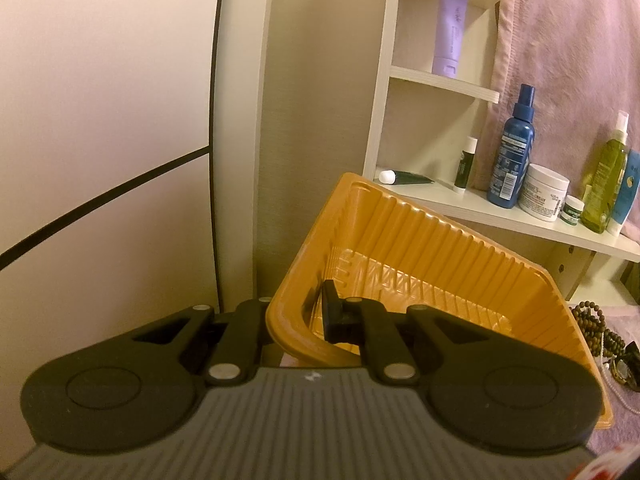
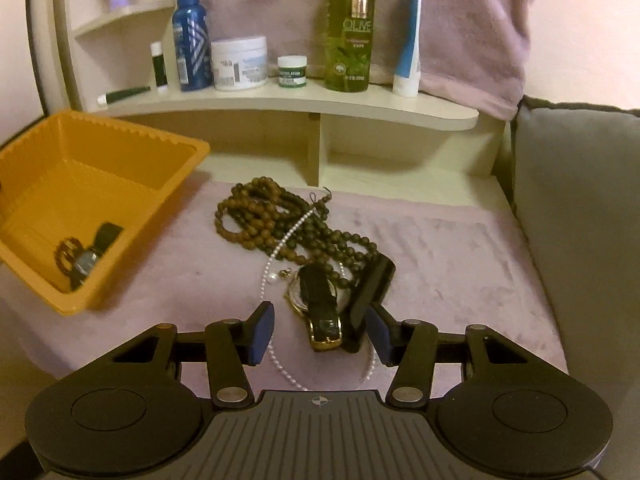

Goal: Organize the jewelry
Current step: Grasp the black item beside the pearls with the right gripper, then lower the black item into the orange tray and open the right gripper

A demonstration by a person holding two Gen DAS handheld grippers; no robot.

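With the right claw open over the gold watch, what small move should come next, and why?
Probably lower the right claw a little and close it on the gold watch. Its fingers already straddle the black strap, and the left claw holds the orange tray tilted beside the pile, with a watch and bracelet already inside.

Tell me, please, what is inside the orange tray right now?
In the orange tray, the right wrist view shows a dark watch and a small beaded bracelet in the low corner. The near wall hides anything beneath them.
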